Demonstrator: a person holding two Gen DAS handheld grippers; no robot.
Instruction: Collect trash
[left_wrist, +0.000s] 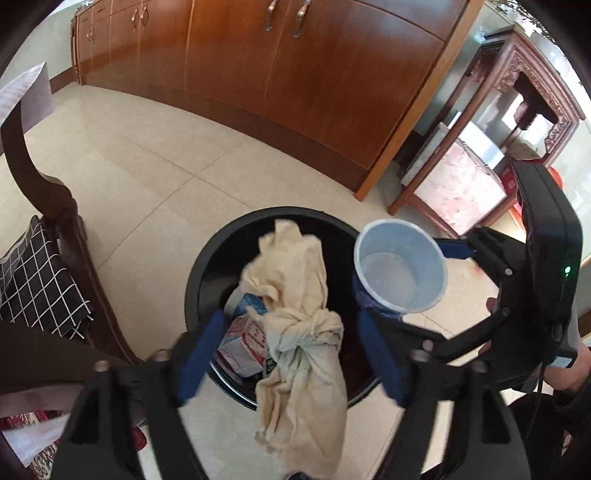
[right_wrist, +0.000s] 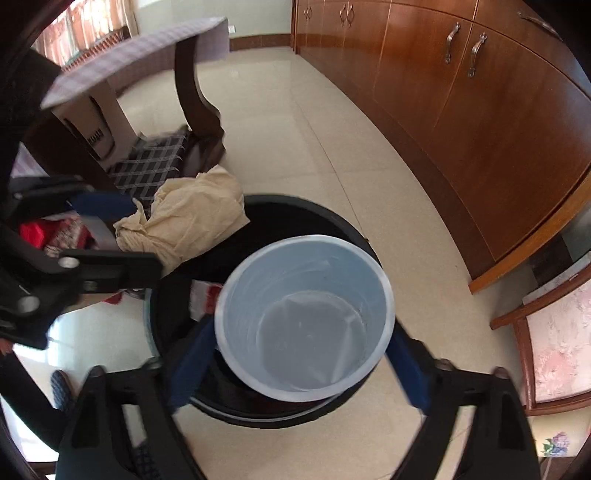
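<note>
Left gripper (left_wrist: 291, 354): jaws wide open, cloth (left_wrist: 295, 332) falling free. Right gripper (right_wrist: 299, 354): jaws clamping cup (right_wrist: 306, 317). Advice: centre cup over bin (right_wrist: 332, 221) before releasing.

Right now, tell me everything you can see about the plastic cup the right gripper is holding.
The plastic cup is pale blue-white, translucent and thin-walled, with a rolled rim and a round flat bottom. It looks empty, its mouth tipped toward the camera. The right gripper clamps its sides between blue fingers. It hangs over the black trash bin, at the rim's edge, beside the cream cloth.
</note>
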